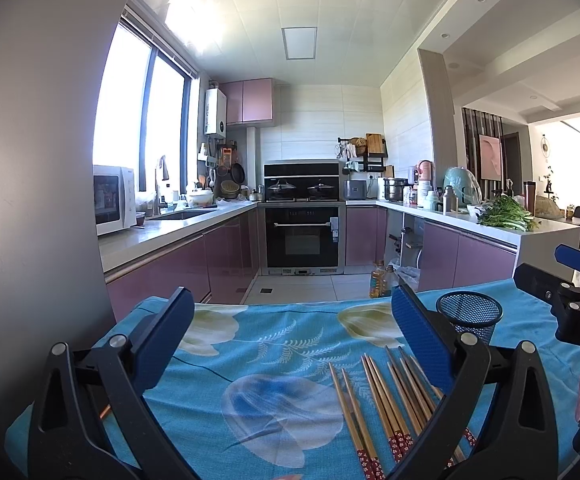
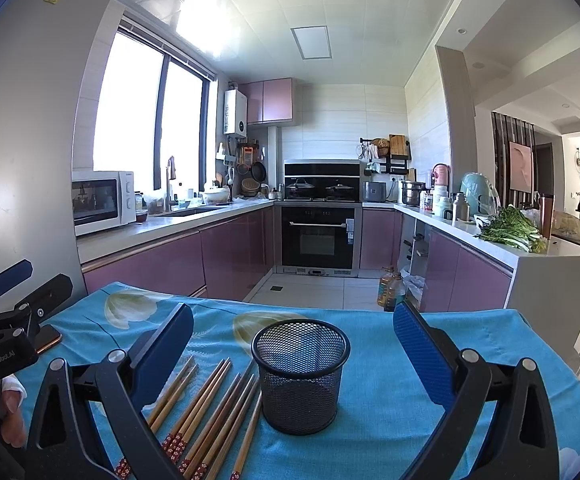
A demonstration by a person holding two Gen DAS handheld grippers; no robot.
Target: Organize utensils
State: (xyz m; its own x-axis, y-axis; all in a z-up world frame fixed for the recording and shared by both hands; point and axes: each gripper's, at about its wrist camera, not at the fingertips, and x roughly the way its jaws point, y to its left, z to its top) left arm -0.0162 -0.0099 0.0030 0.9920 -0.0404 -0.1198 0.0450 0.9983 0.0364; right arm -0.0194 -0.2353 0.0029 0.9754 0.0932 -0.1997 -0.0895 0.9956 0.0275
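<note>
— What did your left wrist camera show?

— My left claw [image 1: 290, 320] hung spread wide, gripping nothing, above the blue flowered cloth [image 1: 250, 360] on the tabletop. The chopsticks [image 1: 385, 404] lay loose near its right finger, the mesh cup [image 1: 469, 316] upright beyond them.

— And the right one?

— My right claw [image 2: 293, 344] was likewise released and empty. The mesh cup [image 2: 301, 376] stood between its fingers; the chopsticks [image 2: 210, 412] lay fanned just left of the cup.
</note>
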